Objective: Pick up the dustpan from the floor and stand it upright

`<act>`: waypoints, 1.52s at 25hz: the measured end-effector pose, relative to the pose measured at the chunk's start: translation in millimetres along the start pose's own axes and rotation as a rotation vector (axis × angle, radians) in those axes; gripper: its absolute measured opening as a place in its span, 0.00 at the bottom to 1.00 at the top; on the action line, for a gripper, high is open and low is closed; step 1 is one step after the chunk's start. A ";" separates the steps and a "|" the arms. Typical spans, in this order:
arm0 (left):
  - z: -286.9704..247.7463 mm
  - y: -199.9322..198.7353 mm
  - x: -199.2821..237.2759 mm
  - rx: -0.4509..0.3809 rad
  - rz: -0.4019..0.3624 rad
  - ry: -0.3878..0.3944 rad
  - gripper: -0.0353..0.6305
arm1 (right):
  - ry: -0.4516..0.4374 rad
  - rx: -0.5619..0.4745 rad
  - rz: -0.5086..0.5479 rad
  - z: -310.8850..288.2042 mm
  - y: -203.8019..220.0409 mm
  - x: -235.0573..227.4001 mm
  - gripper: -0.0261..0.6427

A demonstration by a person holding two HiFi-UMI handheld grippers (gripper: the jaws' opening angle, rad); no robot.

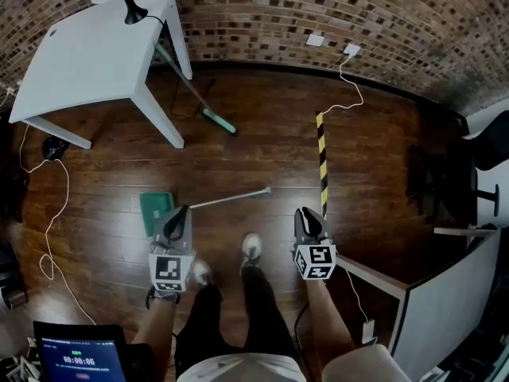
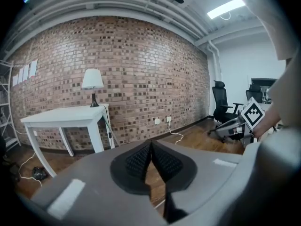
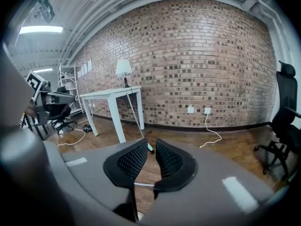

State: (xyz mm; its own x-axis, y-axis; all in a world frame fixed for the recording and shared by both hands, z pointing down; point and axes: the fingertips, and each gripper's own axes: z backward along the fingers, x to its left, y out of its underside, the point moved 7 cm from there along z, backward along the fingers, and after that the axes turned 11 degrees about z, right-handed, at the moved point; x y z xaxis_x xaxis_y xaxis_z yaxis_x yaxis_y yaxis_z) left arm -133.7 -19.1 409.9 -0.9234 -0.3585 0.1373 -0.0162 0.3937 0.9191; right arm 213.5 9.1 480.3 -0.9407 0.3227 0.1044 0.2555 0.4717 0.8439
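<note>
The green dustpan [image 1: 156, 211] lies flat on the wood floor, its long metal handle [image 1: 231, 198] reaching right. In the head view my left gripper [image 1: 181, 212] hovers above the pan's right edge, where the handle starts. Its pads meet at the tips in the left gripper view [image 2: 151, 147], shut with nothing between them. My right gripper [image 1: 307, 212] hangs further right, past the handle's end and apart from it. The right gripper view shows its jaws [image 3: 151, 146] a narrow gap apart, holding nothing.
A white table [image 1: 87, 58] with a lamp [image 1: 131, 6] stands at the back left, a green-headed broom [image 1: 218, 122] leaning on it. A yellow-black strip [image 1: 322, 161] lies on the floor to the right. Cables [image 1: 52, 213] trail at left. Office chairs [image 1: 469, 181] and a white panel [image 1: 445, 301] stand right.
</note>
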 end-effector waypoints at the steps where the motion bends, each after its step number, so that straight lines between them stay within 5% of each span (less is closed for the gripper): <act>1: -14.6 9.3 -3.2 0.015 0.007 0.000 0.06 | -0.001 0.009 -0.002 -10.2 6.5 -3.4 0.14; 14: -156.9 157.4 -25.6 0.117 0.037 0.050 0.06 | -0.025 0.058 -0.064 -138.3 133.6 -6.8 0.15; 24: -245.4 276.1 -40.7 0.215 0.054 0.072 0.06 | -0.084 0.172 0.005 -226.0 263.2 -18.7 0.16; 38: -312.2 408.3 -41.6 0.297 0.088 0.089 0.05 | -0.094 0.260 0.003 -310.4 389.3 -13.0 0.23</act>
State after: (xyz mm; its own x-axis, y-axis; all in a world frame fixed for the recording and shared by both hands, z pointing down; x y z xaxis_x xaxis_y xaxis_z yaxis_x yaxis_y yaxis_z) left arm 17.9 -107.7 894.8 -0.8893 -0.3795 0.2551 -0.0612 0.6516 0.7560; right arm 256.0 -66.1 970.8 -0.9179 0.3940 0.0471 0.3187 0.6613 0.6790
